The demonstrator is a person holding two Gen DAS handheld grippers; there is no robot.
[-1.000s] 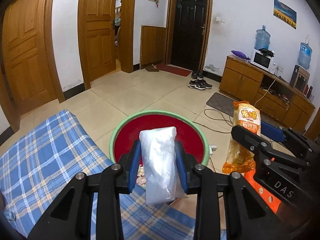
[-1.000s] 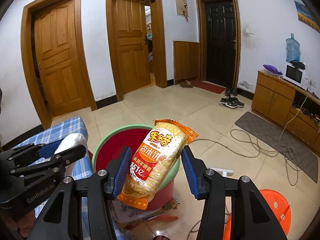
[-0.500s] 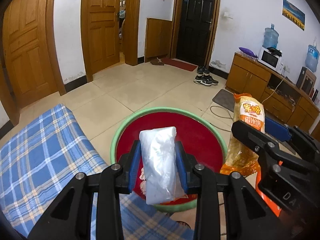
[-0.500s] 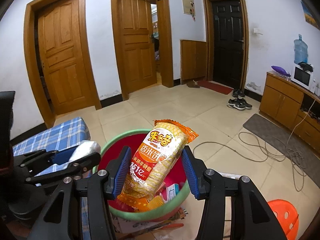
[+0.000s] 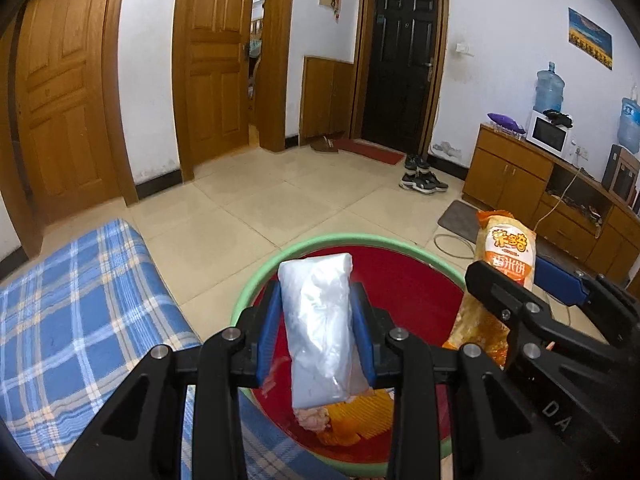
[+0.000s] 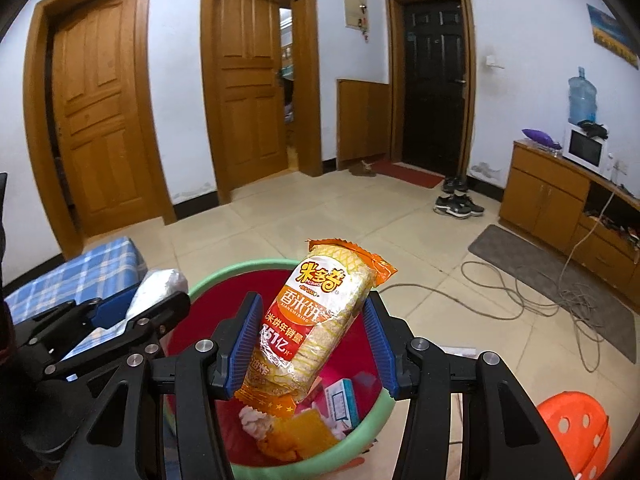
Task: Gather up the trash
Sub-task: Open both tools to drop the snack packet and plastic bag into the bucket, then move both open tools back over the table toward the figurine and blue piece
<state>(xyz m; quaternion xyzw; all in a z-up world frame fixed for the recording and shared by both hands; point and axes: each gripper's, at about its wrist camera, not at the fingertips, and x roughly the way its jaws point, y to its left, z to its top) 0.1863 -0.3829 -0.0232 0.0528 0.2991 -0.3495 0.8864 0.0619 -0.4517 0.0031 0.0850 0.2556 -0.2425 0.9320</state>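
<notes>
- Red inside, green around the rim: the trash bucket [image 6: 370,428] is cut off at the bottom of both views, and its near side sits behind black gripper arms
- stuff already in the bucket is a jumble, hard to count. I can make out an orange wrapper [image 6: 300,432], a small white and blue box [image 6: 340,400] and something pale and crumpled, rest is hidden
- left gripper [image 5: 316,326] is fairly narrow, blue pads pressed on both sides of a cloudy white plastic bag [image 5: 320,328], held upright over the near part of the bucket
- right gripper [image 6: 316,338] is about half open, clamped on an orange rice cracker pack [image 6: 316,320], tilted with its top leaning right, also over the bucket
- in the left view the cracker pack pokes up to the right of the bag, the two grippers side by side, not touching as far as I can tell
- counts: two grippers, one bucket, one bag, one cracker pack
- blue plaid cloth [image 5: 80,312] on the left, just beside the bucket
- orange stool [image 6: 576,432] near right, half cropped
</notes>
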